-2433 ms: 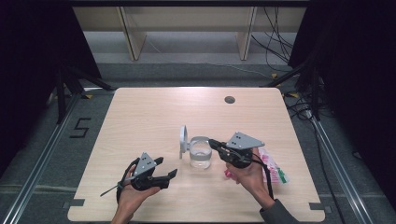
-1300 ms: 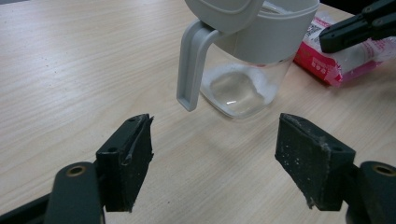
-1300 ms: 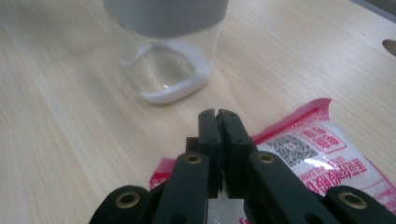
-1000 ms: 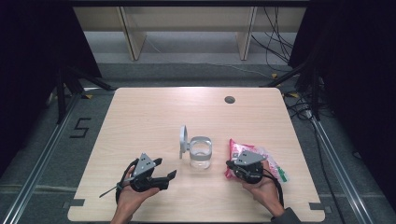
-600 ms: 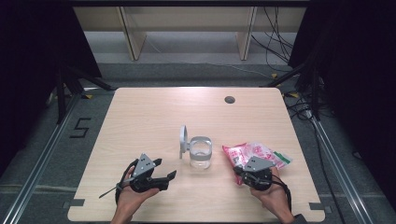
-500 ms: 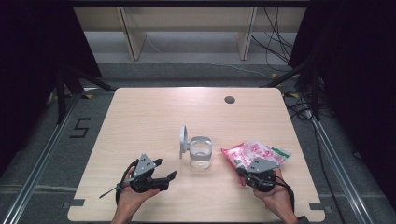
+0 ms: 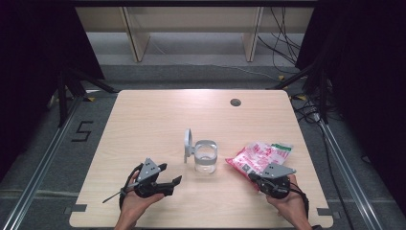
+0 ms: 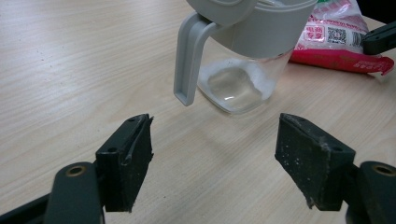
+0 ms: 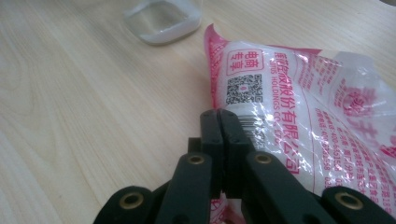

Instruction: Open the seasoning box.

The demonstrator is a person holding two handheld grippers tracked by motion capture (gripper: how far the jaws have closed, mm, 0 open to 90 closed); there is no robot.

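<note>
A clear jar point(image 7: 206, 157) with a grey collar stands at the table's middle, its grey lid point(image 7: 187, 143) flipped up on the left side. In the left gripper view the jar point(image 8: 243, 70) holds a little white powder at the bottom. My left gripper point(image 7: 170, 173) rests open at the front left, pointing toward the jar; its jaws point(image 8: 215, 144) stand wide apart with nothing between them. A pink and white printed bag point(image 7: 258, 157) lies flat to the right of the jar. My right gripper point(image 7: 253, 176) is shut on the bag's near edge point(image 9: 299, 93).
The wooden table point(image 7: 153, 120) has a small dark cable hole point(image 7: 235, 102) at the back right. Black stands and cables sit on the floor around it, beyond the table edges.
My right gripper drew back from beside the jar toward the front right, and the bag came down to lie flat on the table. The left gripper has stayed put.
</note>
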